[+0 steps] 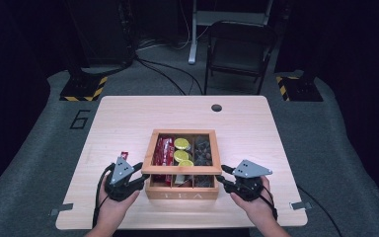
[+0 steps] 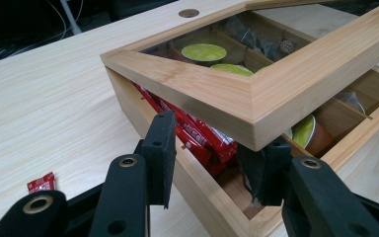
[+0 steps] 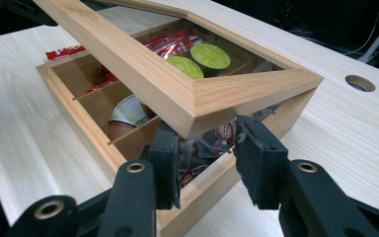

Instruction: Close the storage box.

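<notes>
Both hands are at the tea box (image 1: 181,193) now, near the front edge of the table (image 1: 128,113), one hand-held gripper on each near corner of its lid (image 1: 181,168). From above, the lid looks almost flat on the box. The gripper views tell more: it is tilted up, with a gap at the front.

The left hand-held gripper (image 1: 128,181) straddles the lid's left corner, but whether its pads press the wood I cannot tell. The right hand-held gripper (image 1: 238,183) sits at the right corner, jaws either side of it and apart from the wood, not clamped.

One box, three compartments across. Through the glass from above: three green pods (image 1: 181,144), red packets (image 1: 164,150), dark bags (image 1: 203,150). The left gripper view adds one red packet (image 2: 41,183) lying loose on the table; the right gripper view adds a white pod (image 3: 128,112) under the lid.
</notes>
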`<state>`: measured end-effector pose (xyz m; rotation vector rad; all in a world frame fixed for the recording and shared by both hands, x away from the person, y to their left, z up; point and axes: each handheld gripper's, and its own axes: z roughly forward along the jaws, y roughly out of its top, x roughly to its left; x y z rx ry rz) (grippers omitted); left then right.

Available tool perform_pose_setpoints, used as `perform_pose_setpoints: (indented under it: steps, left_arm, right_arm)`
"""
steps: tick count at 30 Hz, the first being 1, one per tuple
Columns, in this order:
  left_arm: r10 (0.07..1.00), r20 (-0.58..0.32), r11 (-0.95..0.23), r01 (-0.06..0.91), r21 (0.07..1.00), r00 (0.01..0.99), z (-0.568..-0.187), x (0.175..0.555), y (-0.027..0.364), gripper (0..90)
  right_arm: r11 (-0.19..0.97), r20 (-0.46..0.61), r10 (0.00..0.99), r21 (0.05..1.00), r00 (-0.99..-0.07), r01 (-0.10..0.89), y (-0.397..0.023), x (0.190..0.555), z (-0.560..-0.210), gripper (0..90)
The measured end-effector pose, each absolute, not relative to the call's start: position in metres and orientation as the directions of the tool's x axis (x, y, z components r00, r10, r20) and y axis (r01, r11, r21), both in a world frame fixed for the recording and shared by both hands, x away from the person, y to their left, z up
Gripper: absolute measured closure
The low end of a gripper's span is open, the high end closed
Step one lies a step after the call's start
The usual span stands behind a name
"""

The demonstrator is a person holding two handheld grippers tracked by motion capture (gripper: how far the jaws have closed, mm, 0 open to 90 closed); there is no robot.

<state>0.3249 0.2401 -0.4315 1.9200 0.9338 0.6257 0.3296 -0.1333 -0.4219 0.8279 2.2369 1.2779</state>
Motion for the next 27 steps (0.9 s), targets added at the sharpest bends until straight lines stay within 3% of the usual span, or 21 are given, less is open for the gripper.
perform_pose_setpoints:
  steps: [19, 27]
  left_arm:
    - [0.792, 0.045, -0.346, 0.388, 0.854, 0.609, -0.451, 0.322, 0.243, 54.9]
    - [0.778, 0.013, -0.370, 0.442, 0.817, 0.628, -0.457, 0.324, 0.245, 51.2]
  right_arm:
    - [0.376, -0.014, 0.686, 0.863, -0.728, 0.337, -0.134, 0.319, -0.440, 63.5]
    - [0.398, -0.012, 0.678, 0.847, -0.735, 0.353, -0.134, 0.319, -0.448, 63.4]
